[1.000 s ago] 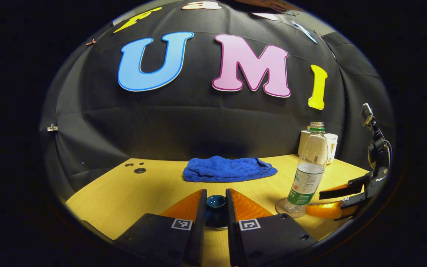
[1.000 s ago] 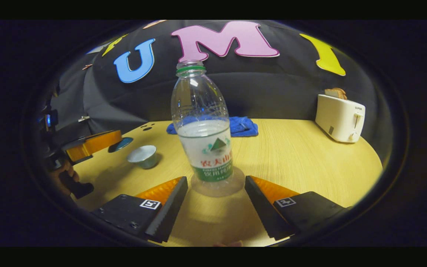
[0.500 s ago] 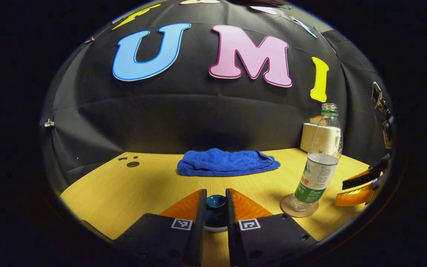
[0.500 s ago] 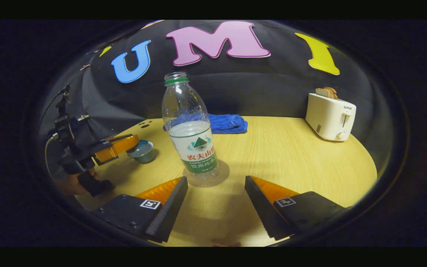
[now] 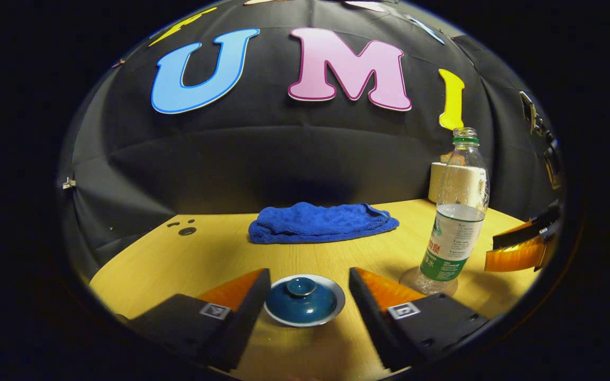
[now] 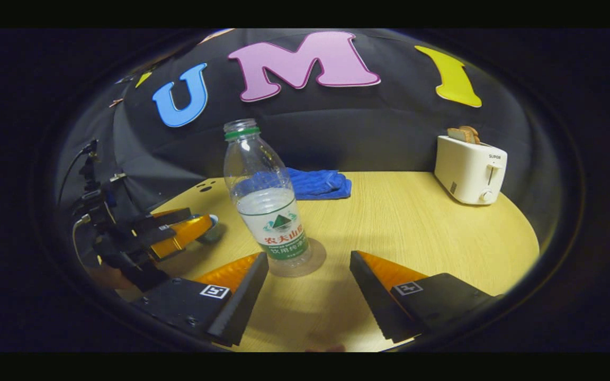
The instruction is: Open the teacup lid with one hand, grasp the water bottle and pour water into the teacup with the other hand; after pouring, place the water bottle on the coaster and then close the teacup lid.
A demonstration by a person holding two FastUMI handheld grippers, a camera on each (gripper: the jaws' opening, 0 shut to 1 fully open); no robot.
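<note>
Two claws hang over the wooden counter (image 5: 188,259), both spread wide with nothing between their fingers. In the left gripper view the left claw (image 5: 309,296) straddles the blue teacup lid (image 5: 301,301), which sits on the teacup, its silver rim (image 5: 339,299) showing around it; neither finger touches it. Right of it the water bottle (image 5: 456,225) stands upright on the round coaster (image 5: 445,288), uncapped and partly full. In the right gripper view the right claw (image 6: 309,288) sits just near of the bottle, apart from it. A blue towel (image 5: 322,222) lies at the far edge, and a white toaster (image 6: 469,168) stands far right.
</note>
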